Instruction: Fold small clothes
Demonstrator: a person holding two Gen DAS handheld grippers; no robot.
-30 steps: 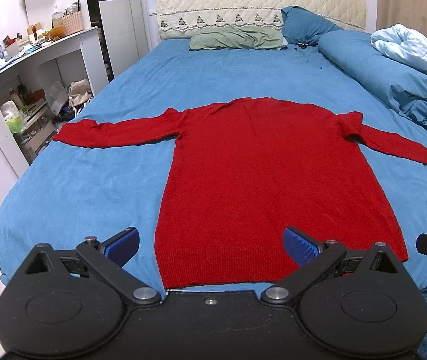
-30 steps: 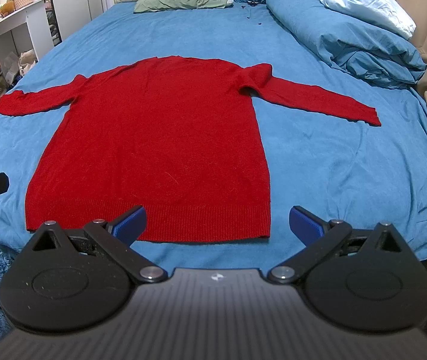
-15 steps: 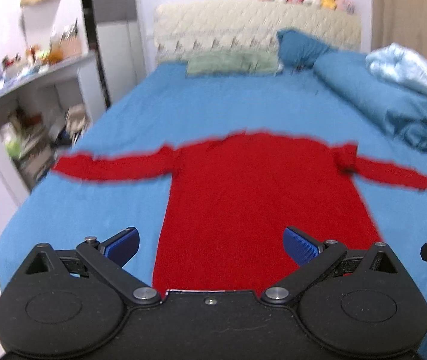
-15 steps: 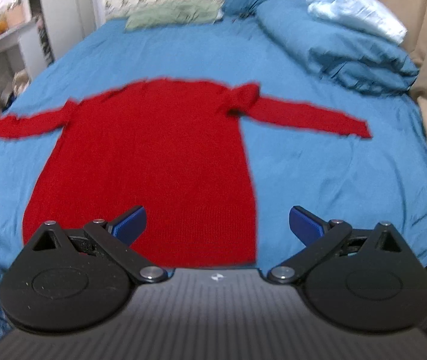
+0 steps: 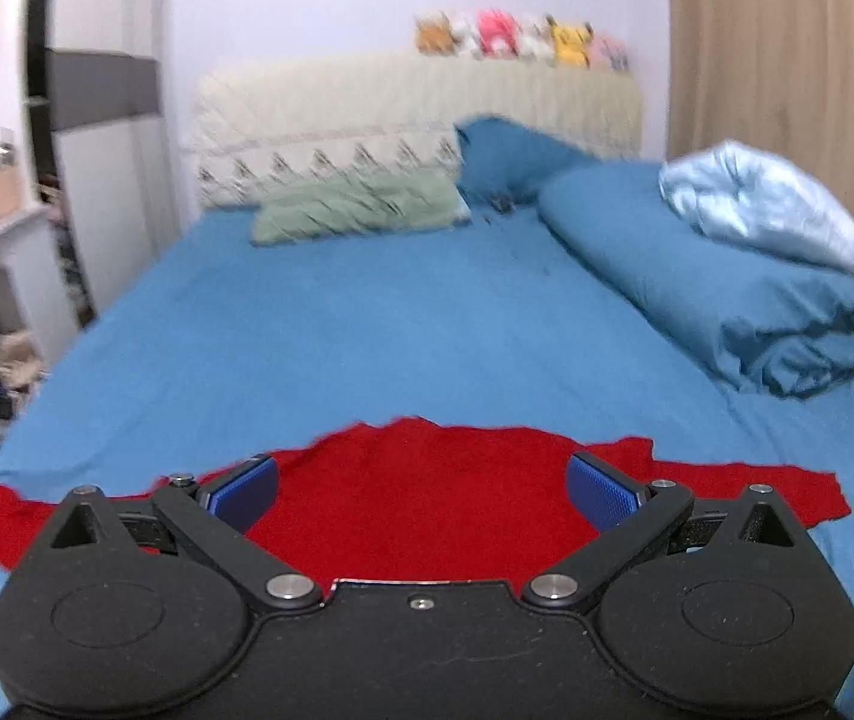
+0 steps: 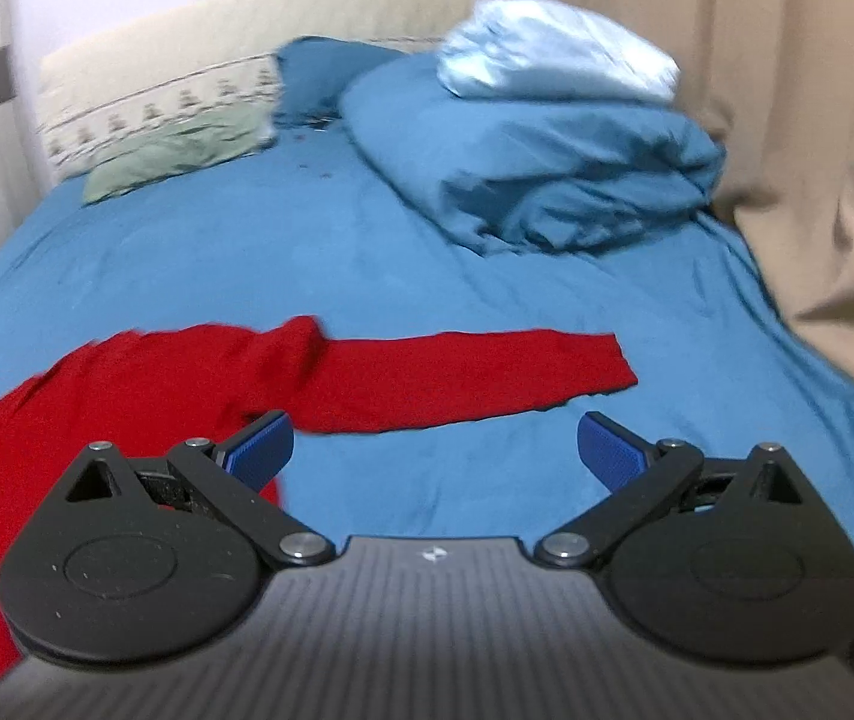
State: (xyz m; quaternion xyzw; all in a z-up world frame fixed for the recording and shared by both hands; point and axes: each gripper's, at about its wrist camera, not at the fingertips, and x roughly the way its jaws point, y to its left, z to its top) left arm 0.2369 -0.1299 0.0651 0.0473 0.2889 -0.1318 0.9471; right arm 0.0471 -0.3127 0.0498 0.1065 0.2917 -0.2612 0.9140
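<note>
Both tongs are wide open and hold nothing. The left tongs (image 5: 421,489) hang over the red sweater (image 5: 427,492), with the blue pads on each side of its middle part. I cannot tell if they touch the cloth or float just above it. The right tongs (image 6: 433,447) are over the blue bed (image 6: 247,264), just in front of the sweater's right sleeve (image 6: 463,375). Their left pad (image 6: 262,447) sits near the spot where the sleeve meets the body, and their right pad is over bare sheet.

The sweater lies flat on the bed, spread out, with its sleeves out to the sides. The right sleeve runs sideways across the right camera's view, from the body on the left to the cuff on the right. So its long way goes across the tongs, not away from them. The right tongs are much nearer to this sleeve than the left tongs are.

No fold shows yet, so I think the job is at its start. My guess is that the right sleeve should be folded in first, and the right tongs should reach forward and pinch it.

A big blue blanket (image 6: 547,168) is piled well behind the sleeve.
</note>
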